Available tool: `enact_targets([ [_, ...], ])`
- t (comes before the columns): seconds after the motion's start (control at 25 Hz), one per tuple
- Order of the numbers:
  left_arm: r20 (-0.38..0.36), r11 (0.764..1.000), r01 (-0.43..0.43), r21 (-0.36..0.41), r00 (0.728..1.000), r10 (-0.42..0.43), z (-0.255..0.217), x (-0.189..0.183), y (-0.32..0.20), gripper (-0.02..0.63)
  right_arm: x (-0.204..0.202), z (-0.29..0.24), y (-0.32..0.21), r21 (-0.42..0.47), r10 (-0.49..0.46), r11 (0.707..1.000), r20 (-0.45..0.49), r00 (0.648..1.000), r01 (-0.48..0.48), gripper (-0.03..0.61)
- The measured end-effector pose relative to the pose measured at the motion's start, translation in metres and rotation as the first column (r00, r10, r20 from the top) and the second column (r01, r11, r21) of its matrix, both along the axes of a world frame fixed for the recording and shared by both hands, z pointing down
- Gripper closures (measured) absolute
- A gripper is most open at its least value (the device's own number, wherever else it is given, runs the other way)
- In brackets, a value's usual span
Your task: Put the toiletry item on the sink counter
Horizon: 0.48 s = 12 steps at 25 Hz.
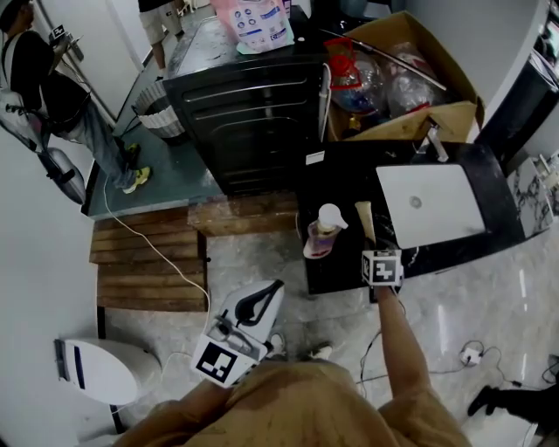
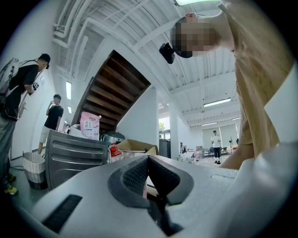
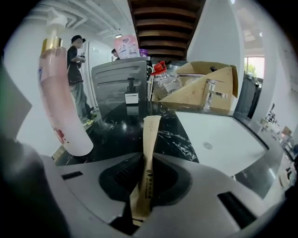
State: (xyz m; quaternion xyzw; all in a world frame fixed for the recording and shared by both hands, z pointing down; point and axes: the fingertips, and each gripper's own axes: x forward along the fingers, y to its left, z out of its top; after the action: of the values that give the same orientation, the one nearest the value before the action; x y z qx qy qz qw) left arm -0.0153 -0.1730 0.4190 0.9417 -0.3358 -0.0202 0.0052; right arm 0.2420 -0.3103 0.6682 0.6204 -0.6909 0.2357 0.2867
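Observation:
My right gripper (image 1: 374, 249) (image 3: 148, 160) is shut on a long tan paper packet (image 1: 365, 220) (image 3: 150, 139), which sticks out upright between its pads over the front of the black marble counter (image 1: 345, 175). Just left of it a pink pump bottle (image 1: 325, 231) (image 3: 63, 107) stands on the counter. A white sink basin (image 1: 432, 205) (image 3: 219, 135) with a chrome faucet (image 1: 434, 140) lies to the right. My left gripper (image 1: 266, 297) (image 2: 148, 160) hangs low by the person's body, away from the counter, shut with nothing in it.
Behind the counter is a cardboard box (image 1: 402, 79) of plastic items. A dark cabinet (image 1: 249, 122) with a pink bag (image 1: 253, 22) on top stands at the left. Wooden steps (image 1: 153, 262) lie on the floor, and a person (image 1: 52, 96) stands far left.

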Motion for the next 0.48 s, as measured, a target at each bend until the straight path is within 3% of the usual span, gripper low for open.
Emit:
enact_targets([
  [0.12,-0.005,1.000,-0.003,0.001,1.000,0.003,0.0007,0.0005,0.0004,0.611,0.0037,0.0037,-0.0010,-0.038,0.023,0.999,0.026,0.999,-0.022,0.517],
  [0.36,-0.018,1.000,-0.008,0.004,1.000,0.008,-0.0031,-0.0012,0.0022,0.611,0.0020,0.0031,0.0009,-0.033,0.037,0.999,0.009,0.999,-0.037,0.506],
  [0.48,-0.020,1.000,-0.009,0.005,1.000,0.009,-0.0041,-0.0036,0.0030,0.611,-0.0004,0.0019,0.0012,-0.036,0.032,0.999,0.019,0.999,-0.031,0.471],
])
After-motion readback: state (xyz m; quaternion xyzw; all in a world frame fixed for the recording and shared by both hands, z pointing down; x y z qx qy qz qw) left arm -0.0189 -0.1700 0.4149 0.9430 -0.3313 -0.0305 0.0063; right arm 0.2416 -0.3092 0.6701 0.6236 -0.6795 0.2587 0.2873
